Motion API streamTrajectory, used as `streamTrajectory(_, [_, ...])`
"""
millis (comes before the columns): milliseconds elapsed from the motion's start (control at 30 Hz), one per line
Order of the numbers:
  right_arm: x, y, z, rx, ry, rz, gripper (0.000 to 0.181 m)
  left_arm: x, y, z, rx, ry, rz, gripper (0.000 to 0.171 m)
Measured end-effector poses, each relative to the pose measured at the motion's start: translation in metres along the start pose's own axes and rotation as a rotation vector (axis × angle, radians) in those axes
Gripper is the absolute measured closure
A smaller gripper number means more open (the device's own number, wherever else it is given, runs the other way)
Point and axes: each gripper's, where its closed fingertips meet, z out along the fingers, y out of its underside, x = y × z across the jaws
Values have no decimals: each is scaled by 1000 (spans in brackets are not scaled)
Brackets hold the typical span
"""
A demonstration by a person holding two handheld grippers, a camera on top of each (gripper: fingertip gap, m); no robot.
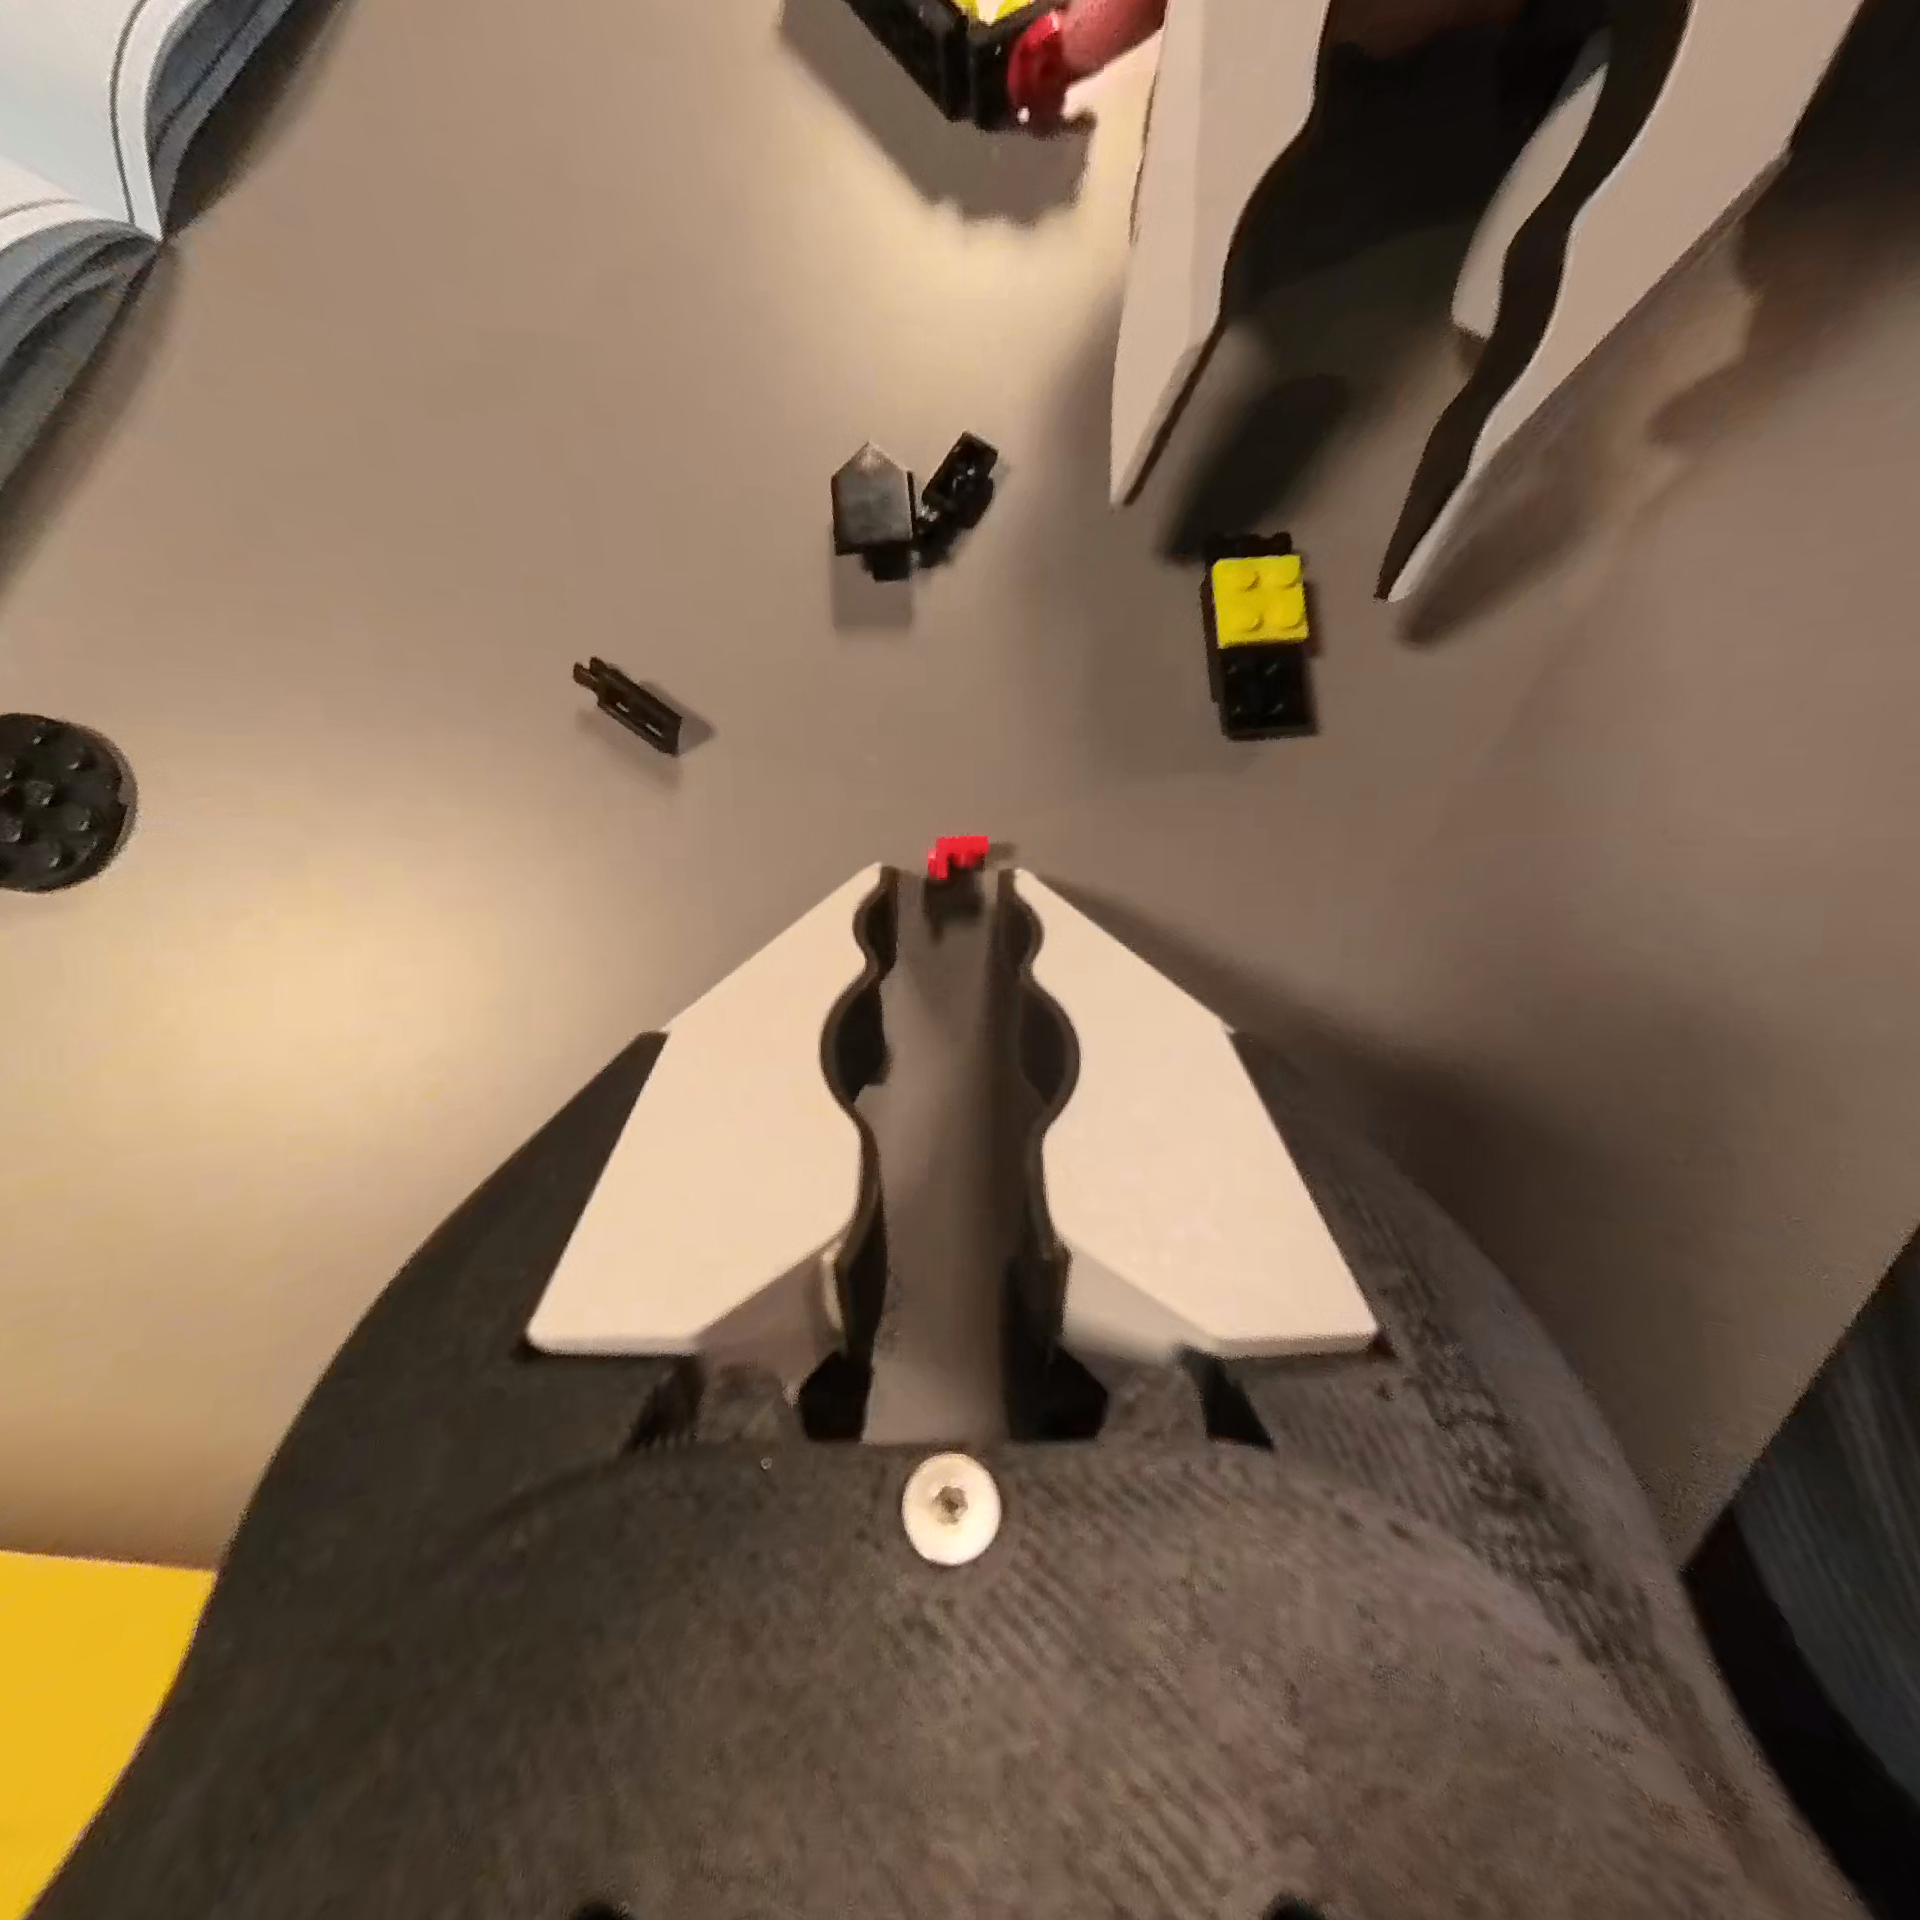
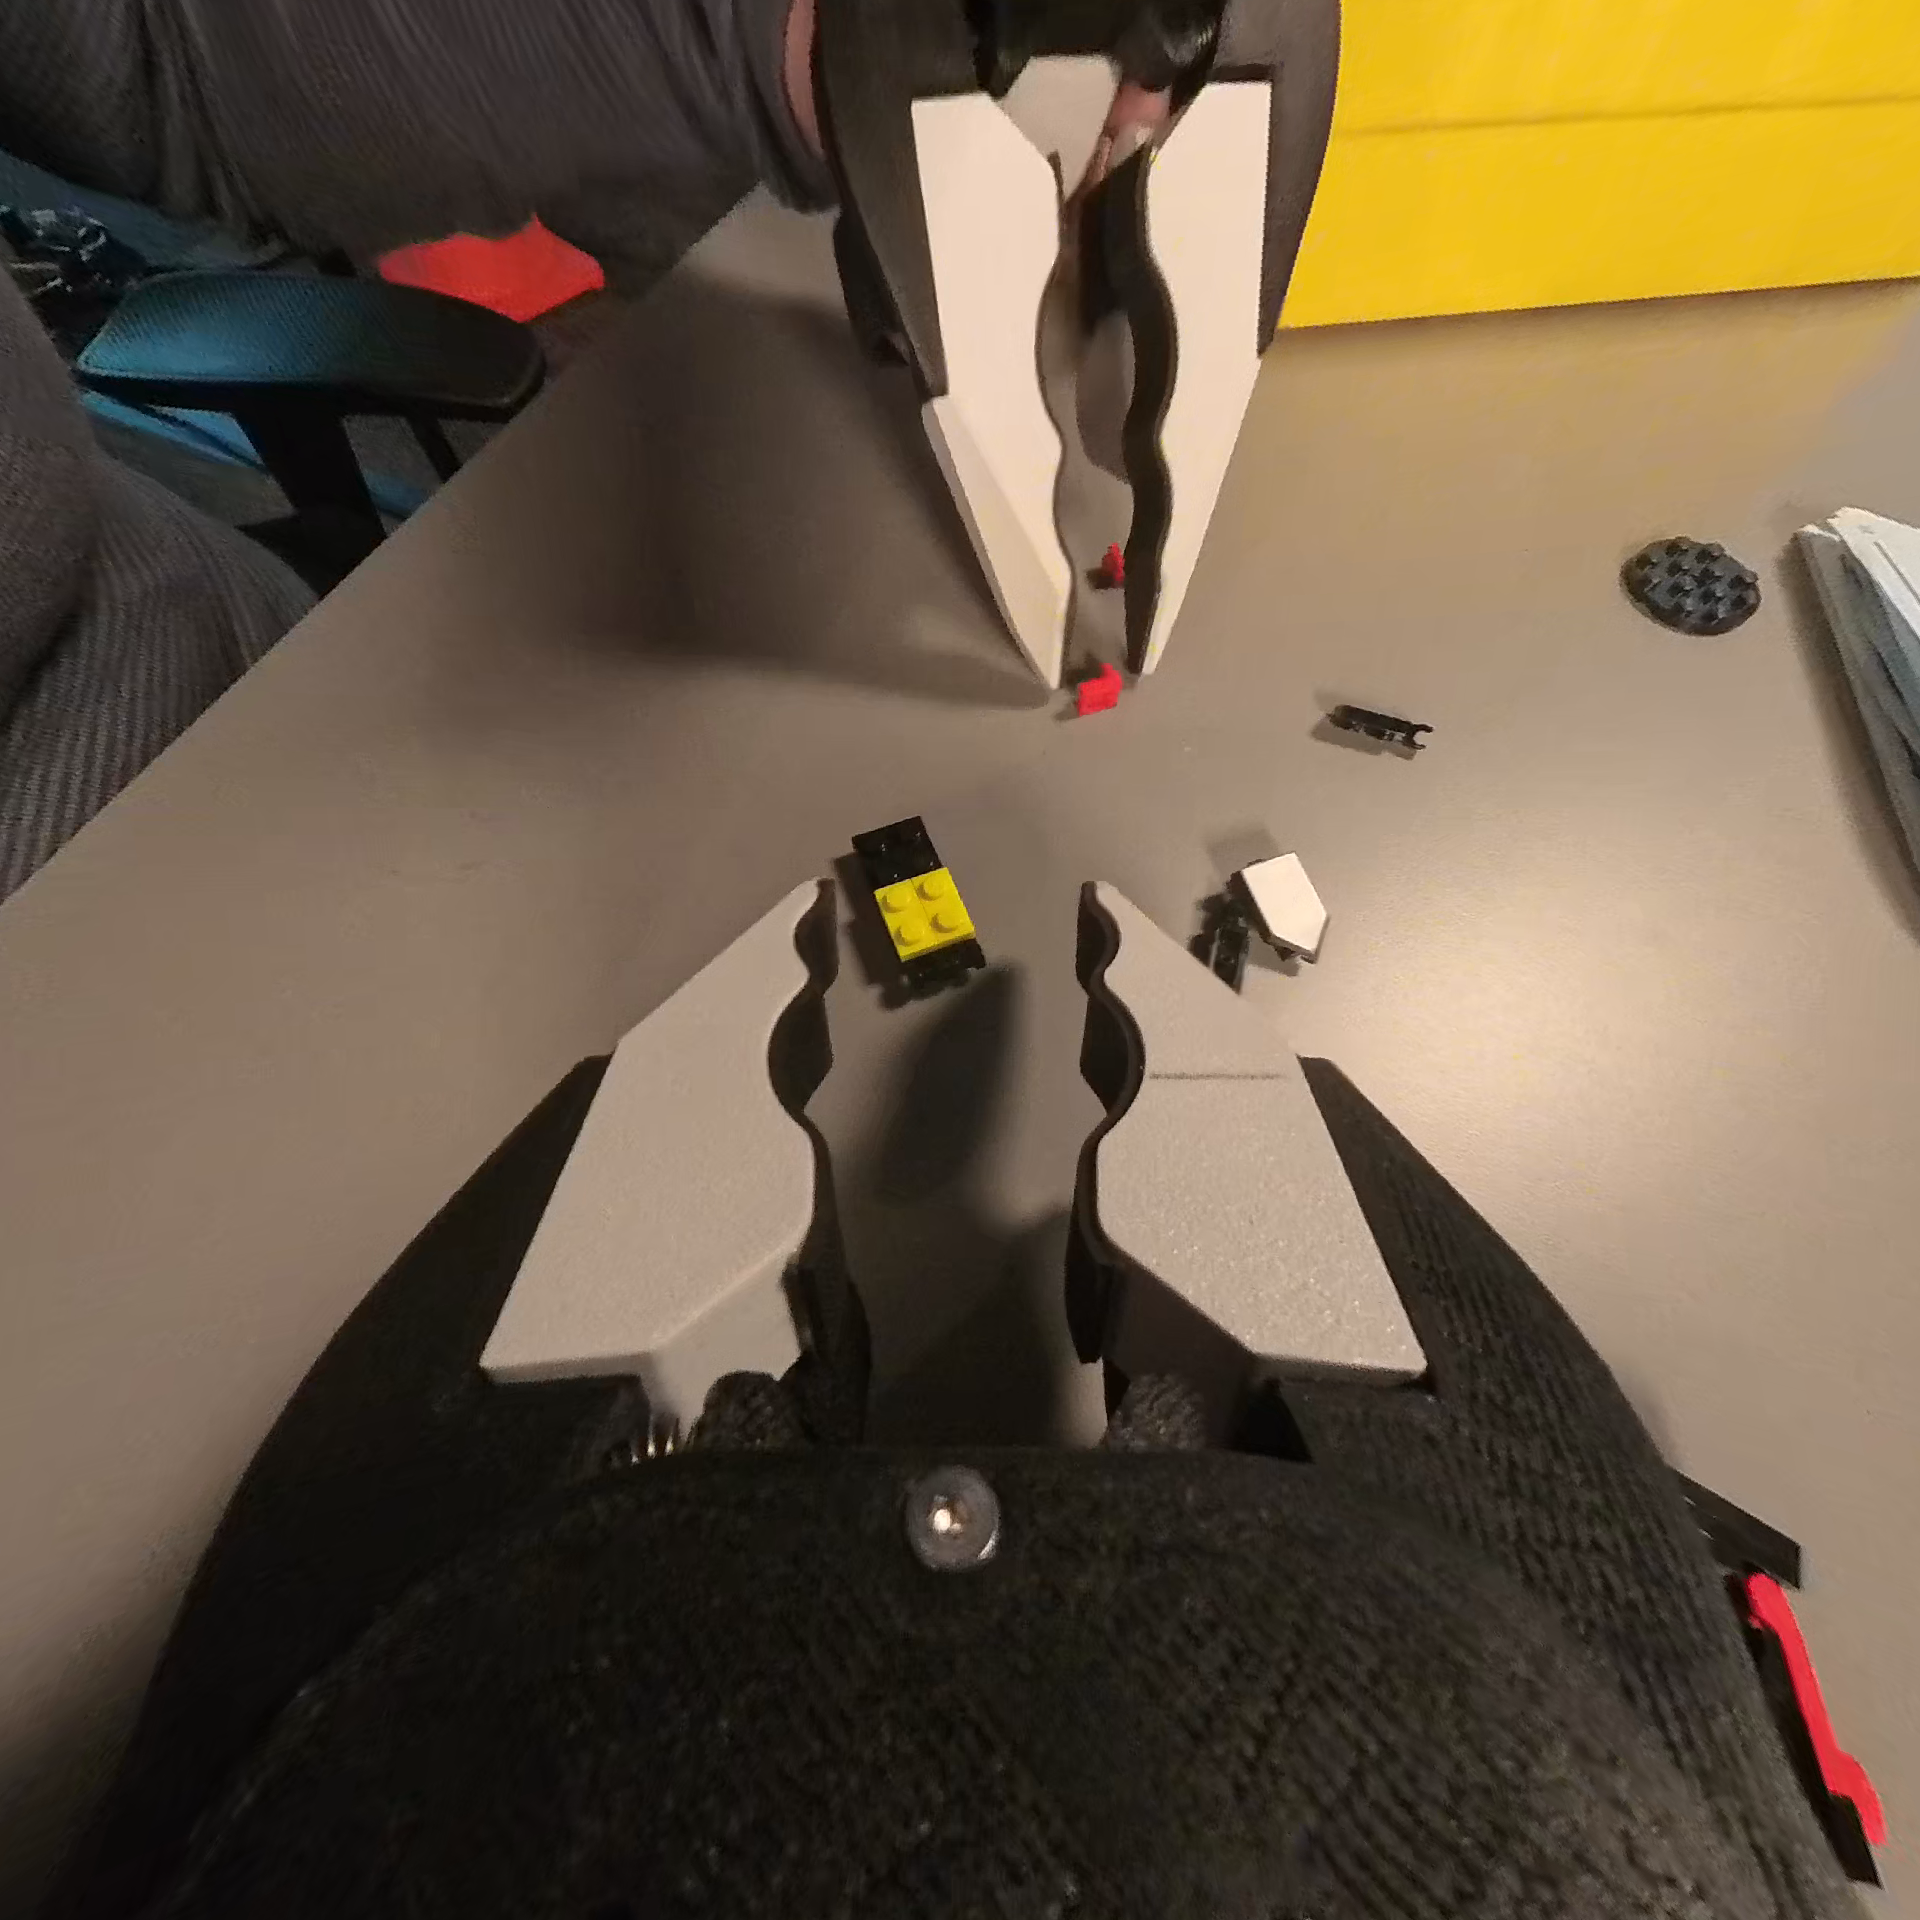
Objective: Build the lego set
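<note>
A tiny red piece (image 1: 958,857) lies on the grey table between the tips of my left gripper (image 1: 948,875), whose jaws stand narrowly apart around it; it also shows in the right wrist view (image 2: 1098,691) under the left gripper (image 2: 1096,670). A second red bit (image 2: 1112,564) shows behind through the gap. My right gripper (image 2: 956,899) is open and empty, low over a black plate with a yellow brick on it (image 2: 920,914), which lies between its tips, nearer the left finger. In the left wrist view the right gripper (image 1: 1257,540) hangs just beyond that brick (image 1: 1257,634).
Loose on the table are a black wedge piece (image 1: 871,509) (image 2: 1283,904), a small black piece (image 1: 958,480), a black clip bar (image 1: 629,707) (image 2: 1377,725) and a round black plate (image 1: 57,800) (image 2: 1688,600). A partial black build (image 1: 966,52), a booklet (image 2: 1870,644) and a yellow box (image 2: 1610,156) border the area. The left tips stand about 6 cm off the black clip bar (image 2: 1377,725). It turns up in the left wrist view (image 1: 633,708) as well.
</note>
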Motion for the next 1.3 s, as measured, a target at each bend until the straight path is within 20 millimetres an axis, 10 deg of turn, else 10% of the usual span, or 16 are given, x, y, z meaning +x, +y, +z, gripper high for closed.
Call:
streamTrajectory(267, [12, -17, -16, 150, 87, 13, 135, 4, -5, 6, -53, 27, 72, 162])
streamTrajectory(767, [66, -63, -128, 662, 888, -277, 143, 1, 33, -22, -1071, 109, 252, 161])
streamTrajectory(1300, [71, -61, -142, 698, 927, -237, 143, -5, 21, -15, -957, 52, 209, 135])
